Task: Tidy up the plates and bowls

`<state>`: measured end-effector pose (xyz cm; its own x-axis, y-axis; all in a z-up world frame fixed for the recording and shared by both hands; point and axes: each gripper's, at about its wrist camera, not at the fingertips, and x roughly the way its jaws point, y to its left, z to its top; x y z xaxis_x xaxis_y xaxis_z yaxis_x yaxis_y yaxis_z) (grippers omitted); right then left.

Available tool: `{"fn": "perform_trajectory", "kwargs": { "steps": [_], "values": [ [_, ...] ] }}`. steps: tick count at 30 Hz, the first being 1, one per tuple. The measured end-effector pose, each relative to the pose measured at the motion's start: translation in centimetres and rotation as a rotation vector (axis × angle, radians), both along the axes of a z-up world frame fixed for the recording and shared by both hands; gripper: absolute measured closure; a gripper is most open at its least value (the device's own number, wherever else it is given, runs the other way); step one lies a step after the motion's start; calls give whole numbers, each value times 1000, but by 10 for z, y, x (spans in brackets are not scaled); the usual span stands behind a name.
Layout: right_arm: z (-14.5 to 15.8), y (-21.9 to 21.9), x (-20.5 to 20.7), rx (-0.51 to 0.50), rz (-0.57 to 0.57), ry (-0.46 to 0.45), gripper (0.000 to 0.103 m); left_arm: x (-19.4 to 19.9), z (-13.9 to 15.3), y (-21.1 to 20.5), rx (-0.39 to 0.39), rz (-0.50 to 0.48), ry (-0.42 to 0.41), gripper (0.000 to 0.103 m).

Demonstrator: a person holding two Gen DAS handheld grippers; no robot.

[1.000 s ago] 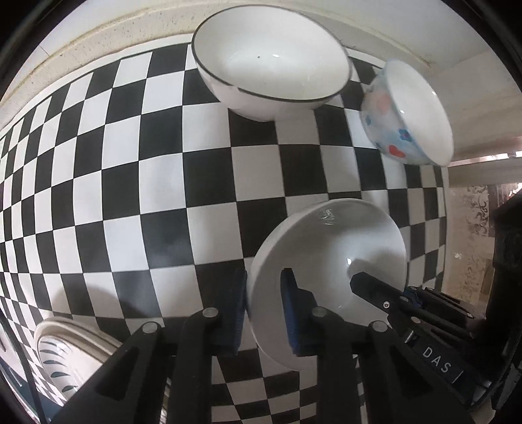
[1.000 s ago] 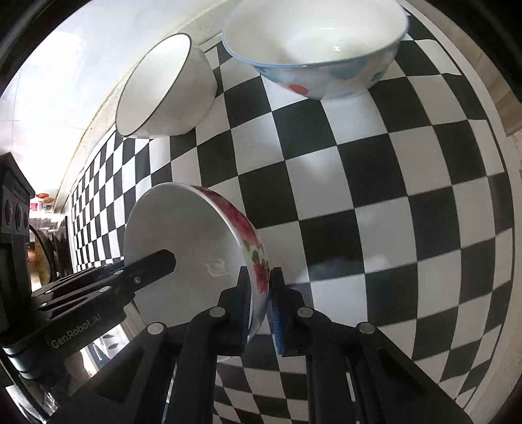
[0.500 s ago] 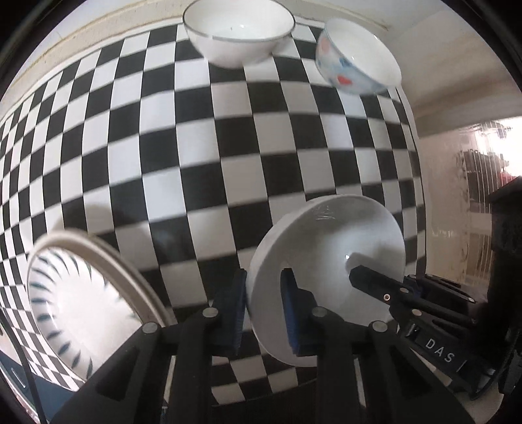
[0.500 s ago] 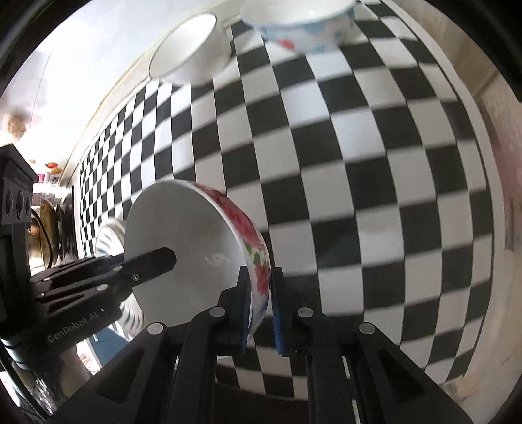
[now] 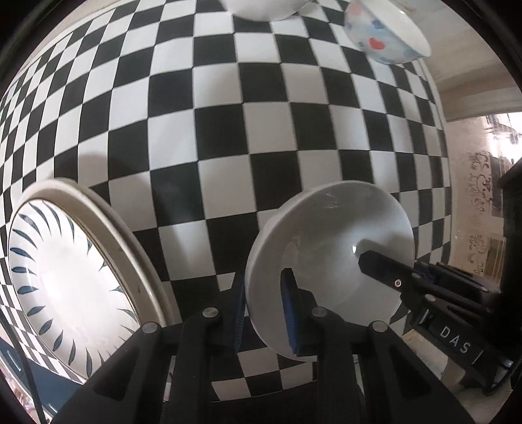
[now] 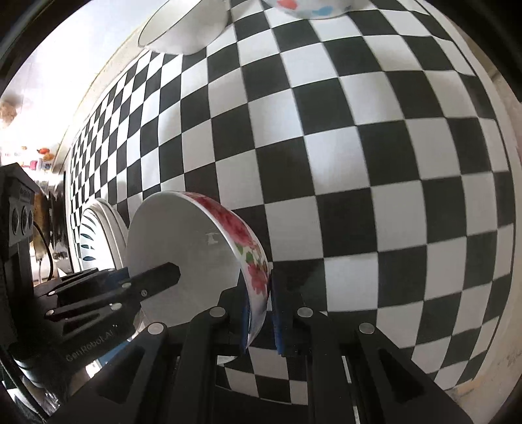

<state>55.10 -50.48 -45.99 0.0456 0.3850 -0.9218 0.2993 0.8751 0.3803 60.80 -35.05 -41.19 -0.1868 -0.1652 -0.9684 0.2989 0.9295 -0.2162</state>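
Observation:
A bowl (image 5: 326, 248), white inside with red flowers on its outside (image 6: 248, 248), hangs tilted above the checkered tablecloth (image 5: 228, 130), held by both grippers. My left gripper (image 5: 264, 310) is shut on its left rim. My right gripper (image 6: 261, 313) is shut on the opposite rim, and one of its fingers (image 5: 385, 272) shows inside the bowl in the left wrist view. One of the left gripper's fingers (image 6: 153, 277) likewise reaches into the bowl in the right wrist view. A plate with blue leaf strokes (image 5: 65, 277) lies at the lower left, also seen behind the bowl (image 6: 88, 234).
At the far end of the cloth stand a white bowl with a dark rim (image 6: 186, 29) and a spotted bowl (image 5: 381, 36). The table's edge (image 5: 447, 195) runs down the right, with a patterned floor beyond. Bare checkered cloth (image 6: 359, 163) lies between the held bowl and the far bowls.
Both grippers have carried the flowered bowl back from the two far bowls, which have shrunk toward the top edge. The blue-stroked plate has come into view at the lower left.

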Motion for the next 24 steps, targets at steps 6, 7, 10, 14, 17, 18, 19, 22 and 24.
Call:
{"fn": "perform_trajectory", "kwargs": {
  "steps": [6, 7, 10, 14, 17, 18, 19, 22, 24],
  "values": [
    [-6, 13, 10, -16, 45, 9, 90, -1, -8, 3, 12, 19, 7, 85],
    [-6, 14, 11, -19, 51, 10, 90, -3, -9, 3, 14, 18, 5, 85],
    [-9, 18, 14, -18, 61, 17, 90, -7, -10, -4, 20, 20, 1, 85],
    [-11, 18, 15, 4, 62, 47, 90, -13, -4, 6, 12, 36, 18, 84],
    [-1, 10, 14, -1, 59, 35, 81, -16, 11, 14, 22, 43, -3, 84],
    [4, 6, 13, -1, 55, 30, 79, -20, 17, 17, 25, 48, -11, 84],
    [11, 1, 13, 4, 50, 16, 73, -21, 25, 20, 21, 54, -21, 84],
    [32, -12, 18, 4, 32, -27, 56, -20, 47, 24, 13, 60, -69, 81],
    [49, -22, 28, 6, 16, -71, 45, -10, 63, 24, -4, 64, -108, 79]
  ]
}}
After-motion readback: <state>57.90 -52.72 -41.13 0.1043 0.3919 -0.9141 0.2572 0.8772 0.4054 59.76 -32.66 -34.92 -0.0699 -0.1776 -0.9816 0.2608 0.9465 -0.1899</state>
